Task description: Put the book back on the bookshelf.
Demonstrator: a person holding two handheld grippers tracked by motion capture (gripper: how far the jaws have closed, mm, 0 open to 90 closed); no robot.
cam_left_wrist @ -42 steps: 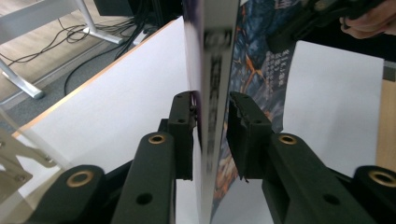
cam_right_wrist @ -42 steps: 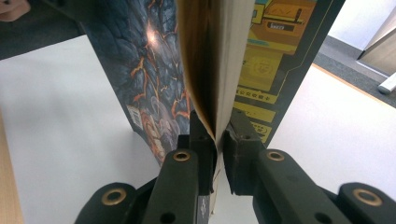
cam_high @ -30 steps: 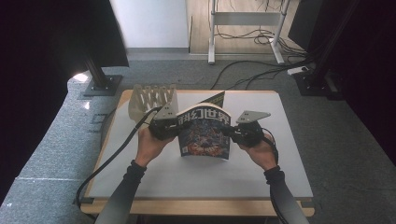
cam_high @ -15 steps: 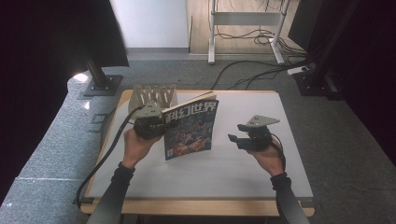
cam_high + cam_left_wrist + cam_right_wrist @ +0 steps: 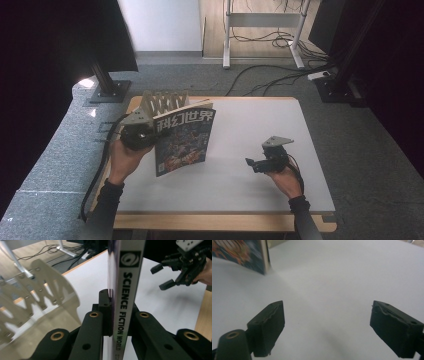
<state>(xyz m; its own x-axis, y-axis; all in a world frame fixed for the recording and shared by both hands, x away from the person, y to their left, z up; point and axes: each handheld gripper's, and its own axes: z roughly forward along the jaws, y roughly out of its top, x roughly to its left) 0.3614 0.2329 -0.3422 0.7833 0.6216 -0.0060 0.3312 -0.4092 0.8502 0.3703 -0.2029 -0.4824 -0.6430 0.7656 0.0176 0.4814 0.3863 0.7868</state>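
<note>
A science fiction magazine (image 5: 182, 140) with a colourful cover is held upright above the left part of the white table (image 5: 250, 125). My left gripper (image 5: 139, 134) is shut on its spine edge; in the left gripper view the spine (image 5: 126, 297) reading SCIENCE FICTION WORLD stands clamped between the black jaws. My right gripper (image 5: 253, 164) hovers over the table's right half, open and holding nothing, apart from the magazine. In the right gripper view my right gripper (image 5: 327, 330) has its jaws spread wide over bare table, with the magazine's lower corner (image 5: 249, 257) at the top left.
A pale slotted file rack (image 5: 162, 102) stands at the table's back left corner, right behind the magazine; it appears at the left as the rack (image 5: 37, 290) in the left gripper view. Cables and stand legs lie on the floor beyond the table.
The right gripper has let go of the magazine and drawn back to the right and toward the person. The left gripper has carried the magazine left and back toward the rack.
</note>
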